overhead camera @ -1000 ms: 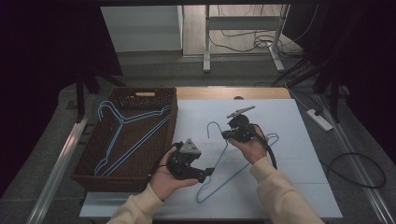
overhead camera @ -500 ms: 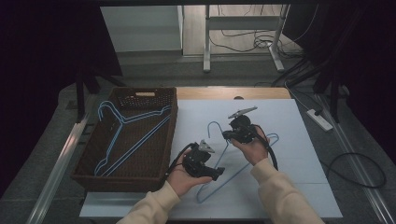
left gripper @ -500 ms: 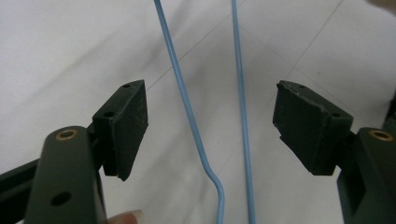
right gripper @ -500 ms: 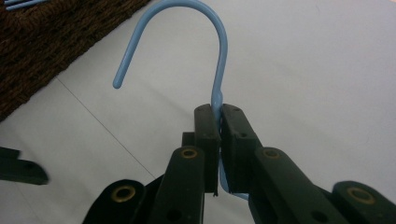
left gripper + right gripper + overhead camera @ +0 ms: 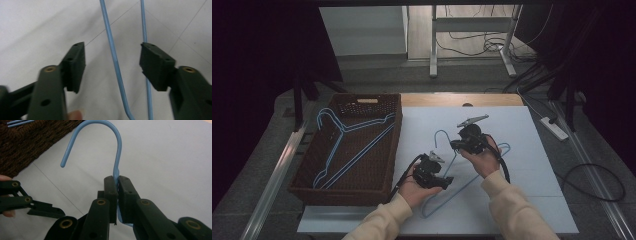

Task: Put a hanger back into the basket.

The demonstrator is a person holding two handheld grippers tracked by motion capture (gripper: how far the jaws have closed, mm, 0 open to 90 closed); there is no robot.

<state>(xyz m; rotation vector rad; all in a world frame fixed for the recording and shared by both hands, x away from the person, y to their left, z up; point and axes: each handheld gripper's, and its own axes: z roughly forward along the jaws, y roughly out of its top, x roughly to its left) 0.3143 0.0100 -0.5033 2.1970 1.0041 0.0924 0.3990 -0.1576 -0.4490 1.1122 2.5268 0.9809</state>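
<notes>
A light-blue wire hanger [image 5: 438,136] lies on the white sheet [image 5: 532,200]. My right gripper [image 5: 455,145] is shut on its neck just below the hook; in the right gripper view the jaws [image 5: 117,178] pinch the wire under the hook [image 5: 110,125]. My left gripper [image 5: 443,181] is low over the hanger's lower part. In the left gripper view its jaws [image 5: 113,47] straddle one blue wire [image 5: 115,62] without touching it, and a second wire [image 5: 143,22] runs by the right pad. These jaws have just been closing.
A brown wicker basket [image 5: 312,187] stands at the left of the sheet and holds another blue hanger [image 5: 357,127]. Bare wood tabletop [image 5: 462,100] lies behind the sheet. A power strip [image 5: 553,127] and cables lie on the floor at the right.
My left gripper has moved right and down from beside the basket onto the hanger's lower part, and its jaws have narrowed. The right gripper has kept still on the neck.
</notes>
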